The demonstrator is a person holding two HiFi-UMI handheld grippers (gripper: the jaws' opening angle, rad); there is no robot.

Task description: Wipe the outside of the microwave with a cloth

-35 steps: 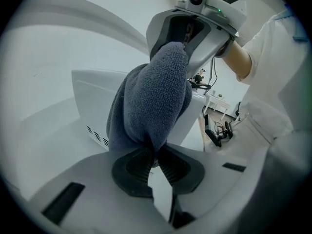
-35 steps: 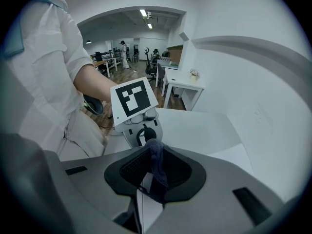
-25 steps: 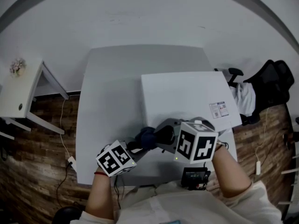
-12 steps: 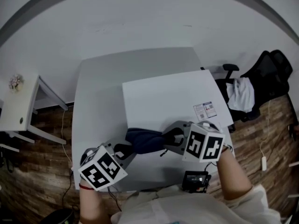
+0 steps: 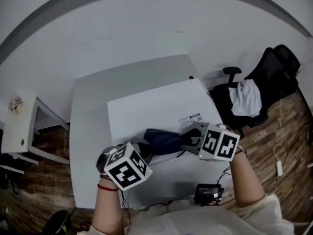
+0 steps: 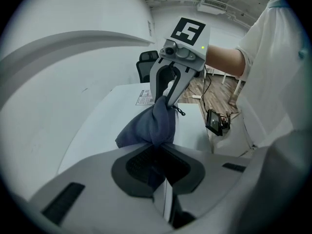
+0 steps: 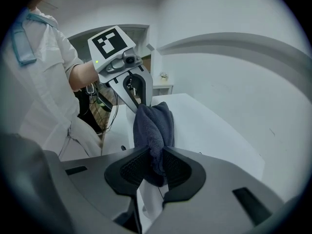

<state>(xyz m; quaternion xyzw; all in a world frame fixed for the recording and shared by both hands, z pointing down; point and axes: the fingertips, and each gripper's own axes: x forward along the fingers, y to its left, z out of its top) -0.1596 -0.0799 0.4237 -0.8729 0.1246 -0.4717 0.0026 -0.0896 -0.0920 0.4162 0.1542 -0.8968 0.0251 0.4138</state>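
both claws are clamped on the same cloth.
left claw (image 6: 158, 149): jaws nearly together, pinching one end of the dark blue cloth (image 6: 148, 126).
right claw (image 7: 156, 156): narrow gap, filled by the other end of the cloth, pads pressing into the fabric.
the cloth is bunched between the two claws, over the top of the white microwave (image 5: 156, 109) and close to its 6 o'clock edge in the head view. can't tell if it actually touches the top panel.
from the cloth, the left claw sits at 8 o'clock and the right claw at 3 o'clock. both point down at a slant.
a label (image 5: 190, 120) on the microwave top is at 1 o'clock of the cloth, just beside the right claw.
the microwave sits on the grey tabletop (image 5: 93, 106), toward its 3 o'clock side.
a black device (image 5: 208, 192) with cables is at the tabletop's 6 o'clock edge, under the right forearm.
off the tabletop there's an office chair (image 5: 274, 77) at 2 o'clock with a white garment (image 5: 244, 97) on it, and a small white side table (image 5: 19, 126) at 9 o'clock.
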